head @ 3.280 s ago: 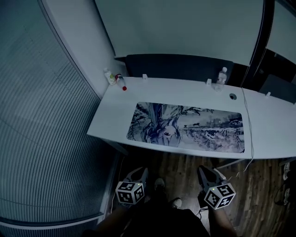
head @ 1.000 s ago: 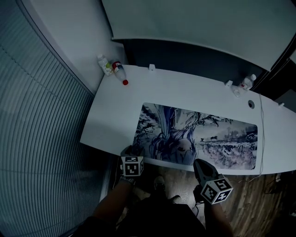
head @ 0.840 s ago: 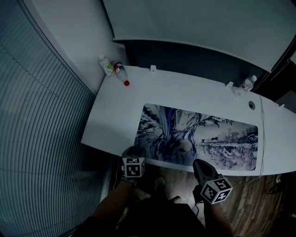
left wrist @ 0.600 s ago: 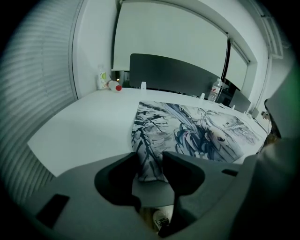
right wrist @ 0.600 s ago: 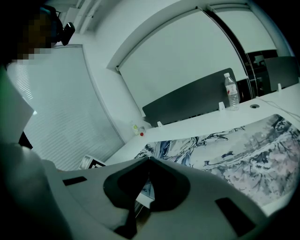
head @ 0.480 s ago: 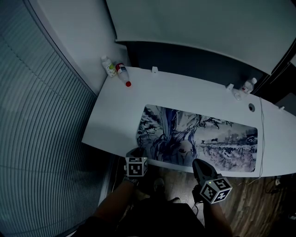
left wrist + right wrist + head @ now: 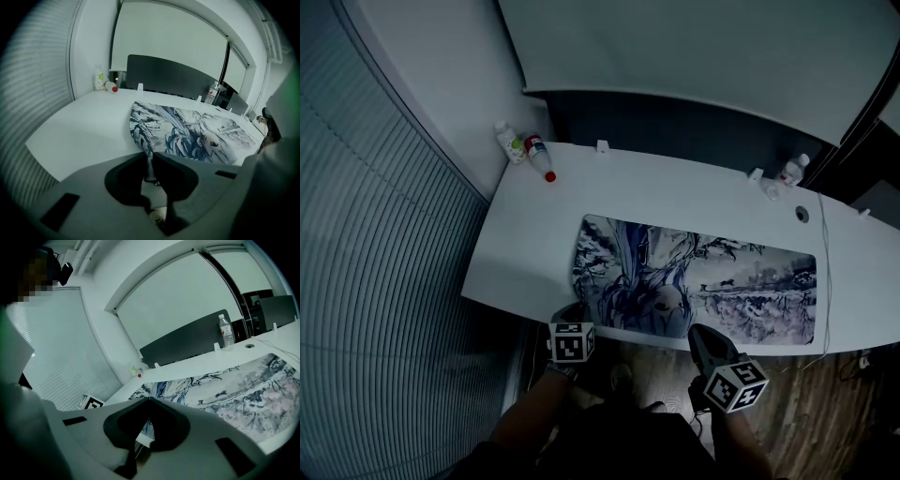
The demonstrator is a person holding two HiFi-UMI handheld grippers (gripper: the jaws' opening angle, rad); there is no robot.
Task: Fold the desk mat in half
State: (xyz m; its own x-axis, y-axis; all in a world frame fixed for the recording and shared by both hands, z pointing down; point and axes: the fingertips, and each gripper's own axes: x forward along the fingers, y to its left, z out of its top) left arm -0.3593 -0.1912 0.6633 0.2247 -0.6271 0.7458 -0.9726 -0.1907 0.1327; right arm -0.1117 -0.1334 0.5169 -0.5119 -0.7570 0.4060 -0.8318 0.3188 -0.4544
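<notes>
Head camera: high over the desk's (image 7: 525, 244) near edge, looking steeply down, far enough back to take in the whole desk mat (image 7: 722, 281).
Left gripper (image 7: 149, 155) camera: low and close at the mat's near left corner, facing far-right.
Right gripper (image 7: 149, 399) camera: low at the near edge, facing far-left.
All three share the mat and the red-capped bottle (image 7: 539, 157).

Dim, bluish light all over. Across mid-frame, a long white table (image 7: 525, 253), with a dark partition panel (image 7: 675, 127) standing along its far edge. Up top, a broad pale surface (image 7: 675, 47), wall or shade, hard to tell. Down the whole left side, ribbed blinds (image 7: 375, 281), curving away. Lower right, dark wood-plank floor (image 7: 797, 412) below the table's near edge.
</notes>
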